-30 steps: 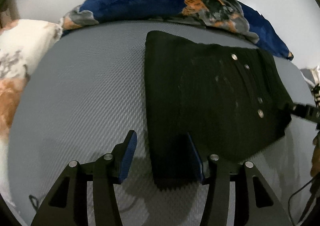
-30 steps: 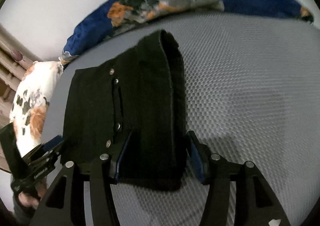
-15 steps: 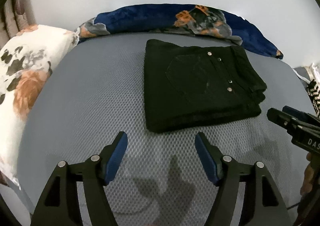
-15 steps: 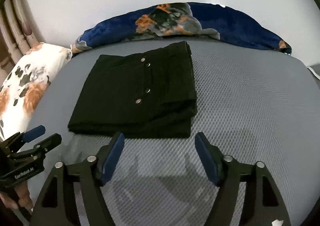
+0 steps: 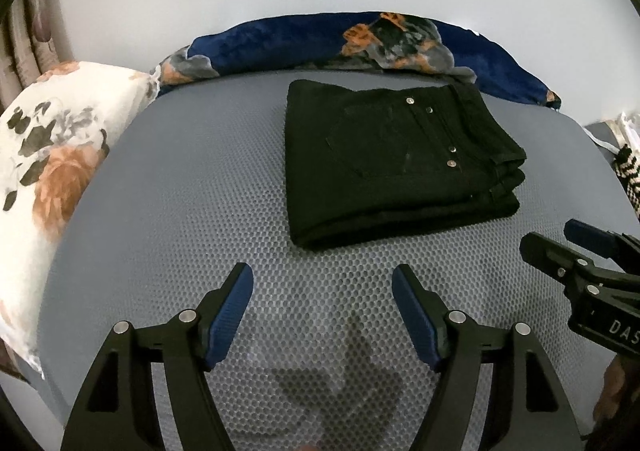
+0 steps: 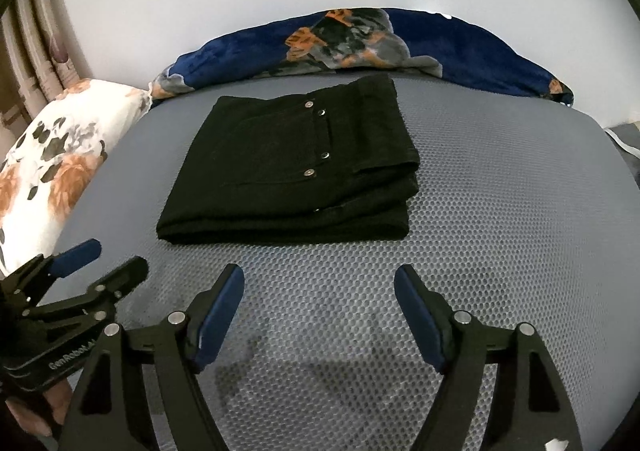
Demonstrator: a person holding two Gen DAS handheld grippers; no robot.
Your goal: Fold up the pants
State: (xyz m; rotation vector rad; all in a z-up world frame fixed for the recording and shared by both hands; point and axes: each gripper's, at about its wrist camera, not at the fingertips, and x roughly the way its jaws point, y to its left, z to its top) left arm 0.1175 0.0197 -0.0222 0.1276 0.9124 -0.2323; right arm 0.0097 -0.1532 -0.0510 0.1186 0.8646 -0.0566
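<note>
The black pants [image 5: 396, 163] lie folded into a flat rectangular stack on the grey mesh bed surface [image 5: 192, 211], with silver rivets showing on top; they also show in the right wrist view [image 6: 292, 167]. My left gripper [image 5: 322, 279] is open and empty, held back from the stack's near edge. My right gripper [image 6: 319, 279] is open and empty, also back from the stack. The right gripper shows at the right edge of the left wrist view [image 5: 560, 243], and the left gripper at the left edge of the right wrist view [image 6: 104, 259].
A blue floral blanket [image 5: 360, 39] is rolled along the far edge by the white wall. A white floral pillow [image 5: 52, 155] lies at the left. A striped cloth [image 5: 628, 171] sits at the far right edge. Curtains [image 6: 36, 51] hang at the left.
Both grippers have let go of the pants and pulled back and up from the stack, jaws opening wider. The folded pants now lie free on the bed.
</note>
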